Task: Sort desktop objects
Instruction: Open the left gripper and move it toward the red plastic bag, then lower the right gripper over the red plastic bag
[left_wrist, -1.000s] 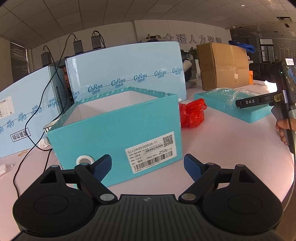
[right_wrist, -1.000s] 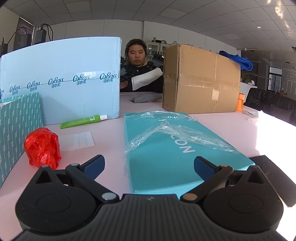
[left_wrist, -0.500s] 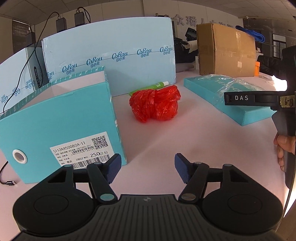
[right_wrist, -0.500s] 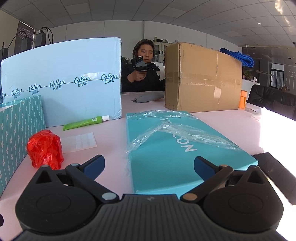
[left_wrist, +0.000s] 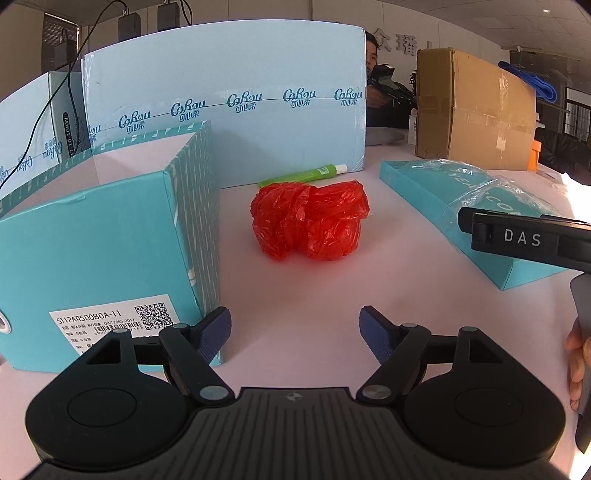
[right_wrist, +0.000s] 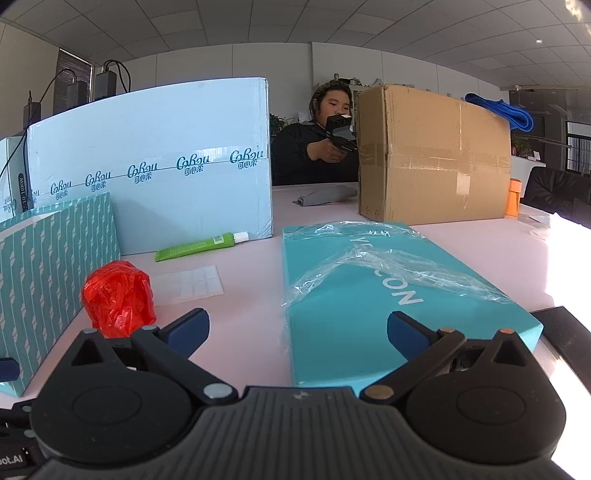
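A crumpled red plastic bag (left_wrist: 309, 220) (right_wrist: 118, 298) lies on the pink table, straight ahead of my left gripper (left_wrist: 295, 332), which is open and empty a short way in front of it. An open teal box (left_wrist: 110, 254) (right_wrist: 48, 273) stands just left of the bag. Behind the bag lies a green tube (left_wrist: 303, 175) (right_wrist: 201, 245). My right gripper (right_wrist: 298, 332) is open and empty over the near end of a flat teal lid (right_wrist: 391, 295) (left_wrist: 461, 199) with clear plastic film (right_wrist: 388, 266) on it. The right gripper's black body (left_wrist: 524, 240) shows at the left wrist view's right edge.
A tall light-blue carton (left_wrist: 221, 107) (right_wrist: 155, 173) walls the back. A brown cardboard box (right_wrist: 432, 158) (left_wrist: 472, 110) stands at the back right. A sheet of clear stickers (right_wrist: 188, 285) lies near the tube. A person (right_wrist: 314, 147) sits behind the table holding a device. A black flat object (right_wrist: 569, 339) lies at right.
My left gripper has swung right, from facing the teal box's label to facing the red bag, and come closer to it. The right gripper has barely moved. The person behind raised a device.
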